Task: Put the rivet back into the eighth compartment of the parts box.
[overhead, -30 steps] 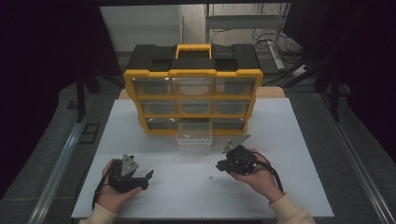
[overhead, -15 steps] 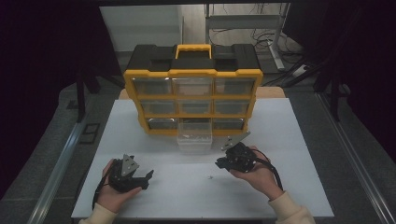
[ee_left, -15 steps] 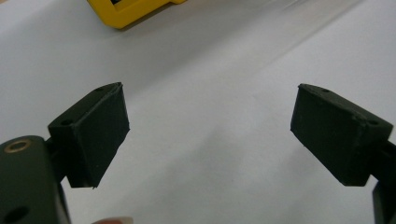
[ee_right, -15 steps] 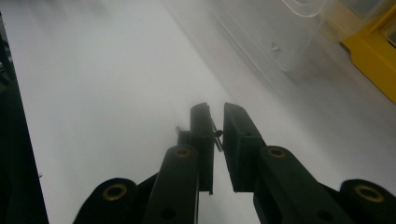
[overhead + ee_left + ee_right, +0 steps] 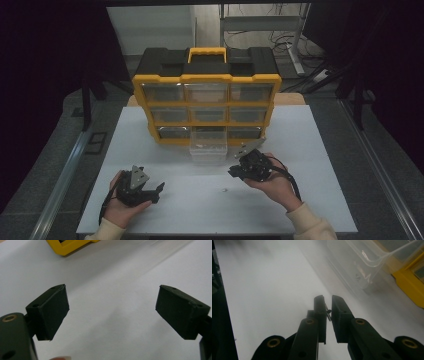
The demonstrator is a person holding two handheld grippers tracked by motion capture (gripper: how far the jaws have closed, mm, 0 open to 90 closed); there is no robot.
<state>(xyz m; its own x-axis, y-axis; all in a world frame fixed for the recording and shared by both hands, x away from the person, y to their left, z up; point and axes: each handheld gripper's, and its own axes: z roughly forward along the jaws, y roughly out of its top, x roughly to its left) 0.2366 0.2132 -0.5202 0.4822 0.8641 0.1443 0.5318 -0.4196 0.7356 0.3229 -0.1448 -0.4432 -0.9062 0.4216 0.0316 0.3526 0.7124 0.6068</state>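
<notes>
A yellow and black organizer (image 5: 207, 80) with clear drawers stands at the back of the white table (image 5: 320, 150). Its bottom middle drawer (image 5: 209, 148) is pulled out; in the right gripper view this clear drawer (image 5: 372, 257) holds small metal parts. My right gripper (image 5: 234, 173) hovers just right of and in front of that drawer. The right gripper (image 5: 327, 305) is shut on a small dark screw (image 5: 328, 312) pinched between its jaws. My left gripper (image 5: 159, 190) rests in a hand at the front left, and the left gripper (image 5: 112, 312) is wide open over bare table.
A tiny dark speck (image 5: 226, 190) lies on the table between the two hands. A corner of the organizer (image 5: 67, 246) shows at the top of the left gripper view. Dark floor and metal rails flank the table.
My right gripper has shifted slightly away from the person, toward the pulled-out drawer. The left gripper has stayed put.
</notes>
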